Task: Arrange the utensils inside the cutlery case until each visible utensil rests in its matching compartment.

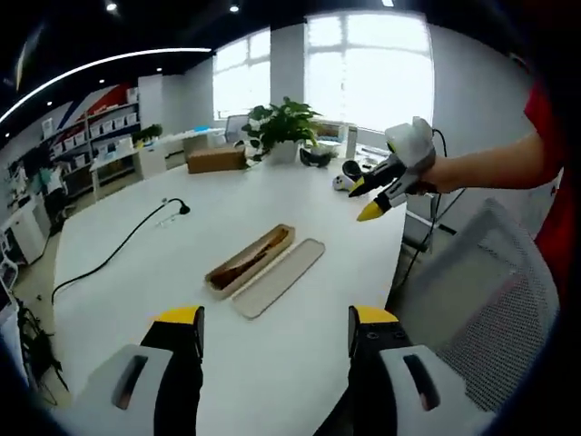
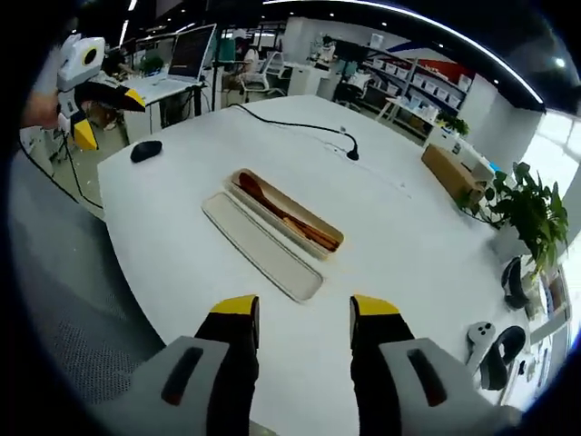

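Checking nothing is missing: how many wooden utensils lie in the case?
2 visible: a spoon at one end and another utensil toward the other end of the open case; more may be hidden beneath.

Table – smooth, glossy white. Case and lid – matt beige plastic. Utensils – wood, brown.

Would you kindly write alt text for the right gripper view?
An open cutlery case holding wooden utensils lies on a white table, its lid alongside. The right claw is open in the foreground; the left claw is held in the air at upper left.
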A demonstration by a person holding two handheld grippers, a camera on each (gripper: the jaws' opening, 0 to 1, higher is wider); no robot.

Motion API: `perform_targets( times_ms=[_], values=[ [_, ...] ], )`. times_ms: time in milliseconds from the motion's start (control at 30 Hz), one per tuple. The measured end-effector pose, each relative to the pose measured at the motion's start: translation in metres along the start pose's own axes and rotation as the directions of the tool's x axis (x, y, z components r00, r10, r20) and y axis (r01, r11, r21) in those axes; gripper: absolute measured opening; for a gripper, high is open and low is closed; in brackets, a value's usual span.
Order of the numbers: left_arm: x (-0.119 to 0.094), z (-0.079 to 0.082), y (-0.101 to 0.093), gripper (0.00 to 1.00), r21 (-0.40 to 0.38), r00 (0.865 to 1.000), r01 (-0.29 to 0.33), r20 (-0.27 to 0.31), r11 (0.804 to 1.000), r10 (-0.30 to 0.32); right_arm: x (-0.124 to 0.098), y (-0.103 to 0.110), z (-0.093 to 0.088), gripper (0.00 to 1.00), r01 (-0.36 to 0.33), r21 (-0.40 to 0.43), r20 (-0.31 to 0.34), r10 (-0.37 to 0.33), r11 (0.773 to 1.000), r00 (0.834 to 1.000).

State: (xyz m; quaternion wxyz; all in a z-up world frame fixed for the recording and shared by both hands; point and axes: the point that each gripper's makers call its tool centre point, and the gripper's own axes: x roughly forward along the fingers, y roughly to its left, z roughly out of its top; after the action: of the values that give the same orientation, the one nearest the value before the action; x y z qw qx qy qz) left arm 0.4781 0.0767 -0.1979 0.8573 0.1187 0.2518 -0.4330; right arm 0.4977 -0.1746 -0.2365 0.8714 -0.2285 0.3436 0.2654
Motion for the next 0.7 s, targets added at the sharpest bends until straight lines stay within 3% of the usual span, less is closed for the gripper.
perform_targets(
  times_ms=[100, 233, 367, 433, 467, 500, 567, 700],
  values=[
    [0.017, -0.005, 0.003, 0.64, 0.025, 1.000, 0.021, -0.010, 0.999, -0.021, 0.008, 0.004, -0.007, 0.48, -0.007, 0.013, -0.021, 0.007, 1.000, 1.000],
    [0.039, -0.010, 0.020, 0.57, 0.052, 1.000, 0.004, -0.008, 0.999, -0.004, 0.018, 0.009, -0.016, 0.49, -0.003, -0.042, -0.059, 0.001, 0.999, 0.998],
    [0.056, -0.012, 0.029, 0.55, 0.041, 1.000, 0.005, 0.019, 0.999, -0.005, 0.032, 0.014, -0.013, 0.49, -0.034, -0.125, -0.050, 0.028, 0.992, 0.998],
    [0.067, -0.021, 0.031, 0.55, 0.048, 1.000, 0.013, 0.003, 0.999, -0.013, 0.043, 0.018, -0.017, 0.49, -0.067, -0.097, -0.054, 0.062, 0.993, 0.997],
    [0.072, -0.032, 0.033, 0.55, 0.024, 0.999, 0.006, -0.041, 1.000, -0.005, 0.048, 0.018, -0.020, 0.49, -0.074, -0.068, -0.058, 0.070, 0.995, 0.996],
    [0.076, -0.039, 0.034, 0.56, -0.003, 0.998, 0.002, -0.067, 1.000, -0.003, 0.053, 0.017, -0.024, 0.48, -0.073, -0.006, -0.055, 0.072, 0.997, 0.996],
    [0.087, -0.043, 0.033, 0.56, -0.025, 0.998, 0.012, -0.063, 1.000, -0.013, 0.063, 0.015, -0.029, 0.47, -0.077, 0.087, -0.038, 0.080, 0.993, 0.996],
    [0.104, -0.053, 0.038, 0.56, -0.006, 0.996, -0.009, -0.093, 1.000, 0.008, 0.085, 0.009, -0.040, 0.48, -0.113, 0.106, -0.056, 0.119, 0.988, 0.991]
  ],
)
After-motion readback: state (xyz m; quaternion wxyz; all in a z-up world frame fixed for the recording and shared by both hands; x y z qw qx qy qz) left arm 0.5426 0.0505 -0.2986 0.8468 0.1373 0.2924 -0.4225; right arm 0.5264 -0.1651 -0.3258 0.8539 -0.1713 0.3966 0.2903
